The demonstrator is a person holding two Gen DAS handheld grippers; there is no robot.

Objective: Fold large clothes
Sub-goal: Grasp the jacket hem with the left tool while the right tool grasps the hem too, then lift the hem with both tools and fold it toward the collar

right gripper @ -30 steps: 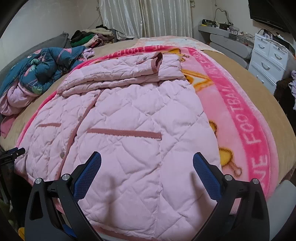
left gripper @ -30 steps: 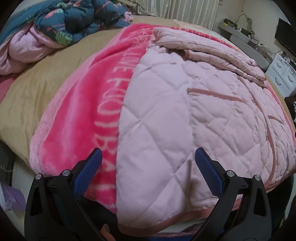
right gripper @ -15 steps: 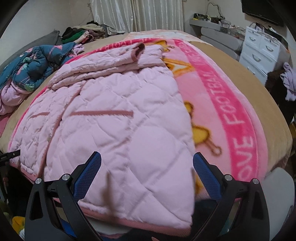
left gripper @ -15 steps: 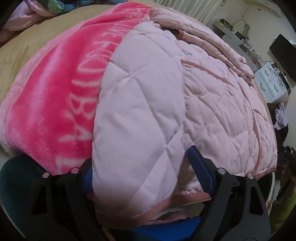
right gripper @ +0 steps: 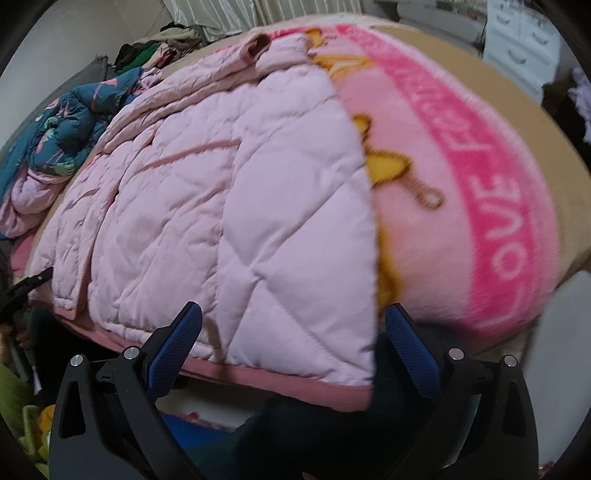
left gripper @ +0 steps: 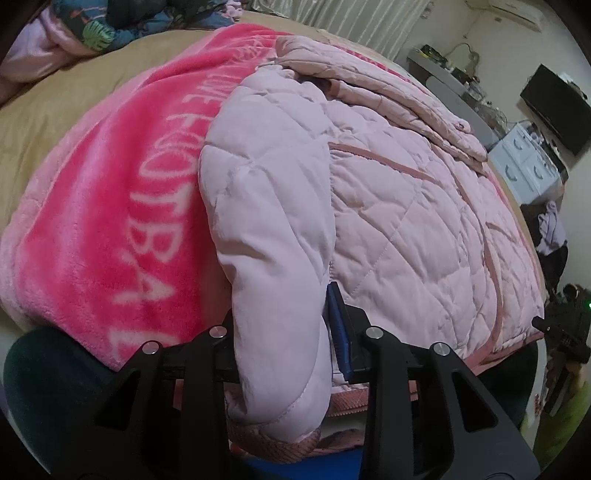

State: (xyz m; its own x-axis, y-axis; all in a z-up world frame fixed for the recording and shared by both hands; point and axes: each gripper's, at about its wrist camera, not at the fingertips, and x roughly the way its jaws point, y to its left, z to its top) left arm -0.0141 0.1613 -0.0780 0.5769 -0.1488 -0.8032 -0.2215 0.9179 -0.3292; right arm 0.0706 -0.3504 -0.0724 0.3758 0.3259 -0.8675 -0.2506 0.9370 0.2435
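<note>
A pale pink quilted padded jacket (left gripper: 388,206) w/ darker pink trim lies spread flat on a bed, on top of a fluffy hot-pink & light-pink fleece blanket (left gripper: 110,229) w/ big white lettering. Its sleeves are folded across the far end, near the collar. The hem hangs just over the near edge of the bed.

Left gripper (left gripper: 284,332), black frame w/ blue textured pads: its jaws have just been closing and now pinch a bunched-up fold of the jacket's near left corner; fabric bulges up between the two fingers, and the right-hand pad (left gripper: 338,325) presses straight into it. The other pad is hidden behind the cloth.

Right gripper (right gripper: 291,343), same build: jaws spread wide, straddling the jacket's near right corner at the hem. The corner sits between the blue fingers (right gripper: 177,339), but the pads aren't pressing on it; there's a gap on the left side, and the right finger is just beside the jacket's edge. That view is a bit blurred.

Under the blanket is a tan bed sheet (left gripper: 66,96). At the far left of the bed is a crumpled dark blue floral-print quilt (right gripper: 70,122) w/ pink lining. On the right side of the room stands a white chest of drawers (left gripper: 528,166), and pale striped curtains (right gripper: 266,14) hang behind the bed.
</note>
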